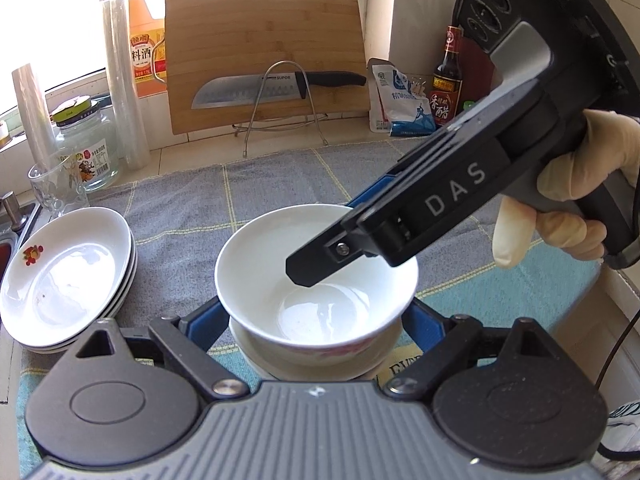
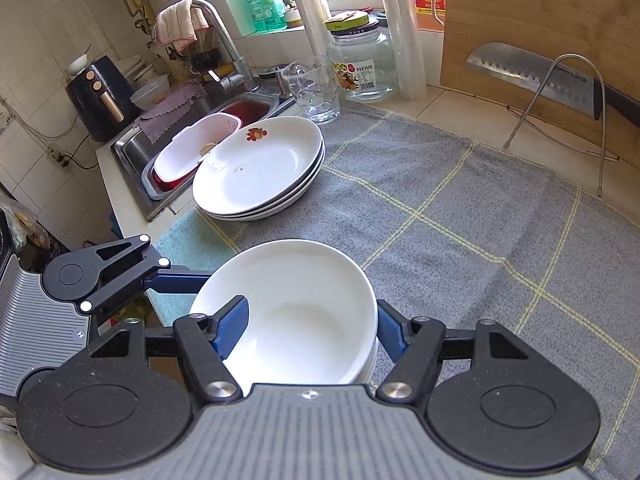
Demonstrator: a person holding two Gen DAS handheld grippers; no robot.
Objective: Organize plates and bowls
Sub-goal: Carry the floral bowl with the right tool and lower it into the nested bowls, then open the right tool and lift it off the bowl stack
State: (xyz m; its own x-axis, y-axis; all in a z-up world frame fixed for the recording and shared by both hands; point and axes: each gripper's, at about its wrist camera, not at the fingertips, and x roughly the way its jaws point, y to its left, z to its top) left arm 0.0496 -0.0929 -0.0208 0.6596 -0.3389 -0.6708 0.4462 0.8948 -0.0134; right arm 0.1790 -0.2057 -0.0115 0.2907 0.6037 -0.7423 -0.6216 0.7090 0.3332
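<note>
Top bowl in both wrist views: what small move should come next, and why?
Probably open the right gripper and lift it clear. The top bowl already sits nested in the lower bowl, with the right jaws straddling its rim and the left gripper bracketing the stack. The plates are already stacked, so release seems due.

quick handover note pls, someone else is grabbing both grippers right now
Right hand-held gripper: one finger inside the top bowl, one outside its wall, straddling the rim; whether it is clamped I cannot tell.
Left hand-held gripper: open, fingers either side of the lower bowl under it.
Things: top bowl sits nested in the lower bowl on the grey towel. Plates are stacked near the sink.
Done: plates stacked, bowls nested.
Left: release the top bowl, withdraw both grippers, check the bowl stack sits steady.
</note>
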